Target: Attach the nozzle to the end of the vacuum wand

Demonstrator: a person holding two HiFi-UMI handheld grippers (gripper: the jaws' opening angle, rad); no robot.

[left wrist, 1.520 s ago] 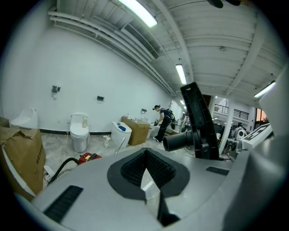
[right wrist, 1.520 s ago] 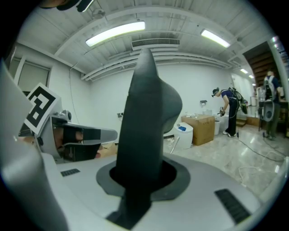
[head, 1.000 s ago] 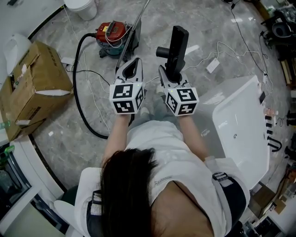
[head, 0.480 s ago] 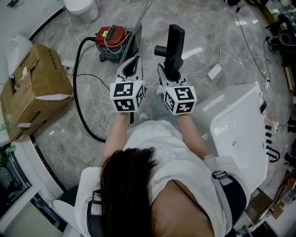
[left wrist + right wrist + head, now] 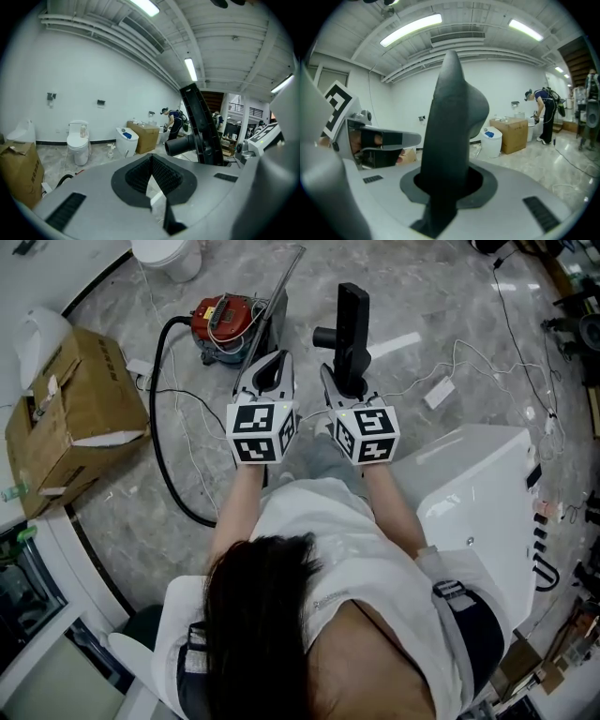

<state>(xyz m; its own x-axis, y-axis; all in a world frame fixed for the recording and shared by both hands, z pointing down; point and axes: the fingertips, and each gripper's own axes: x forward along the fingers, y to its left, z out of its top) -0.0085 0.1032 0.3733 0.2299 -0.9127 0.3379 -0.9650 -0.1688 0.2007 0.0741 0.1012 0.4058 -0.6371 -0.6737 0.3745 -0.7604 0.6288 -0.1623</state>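
Above the floor [image 5: 412,282], right claw [image 5: 345,388] clamps the nozzle [image 5: 352,320] (black); left claw [image 5: 271,368] closed, empty.

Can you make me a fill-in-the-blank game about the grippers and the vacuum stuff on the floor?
1. The right gripper is shut on the black ____.
2. The left gripper is shut and holds ____.
3. The vacuum cleaner on the floor has a ____ top.
4. In the head view, the cardboard box sits on the ____ side.

Missing words: nozzle; nothing; red; left.
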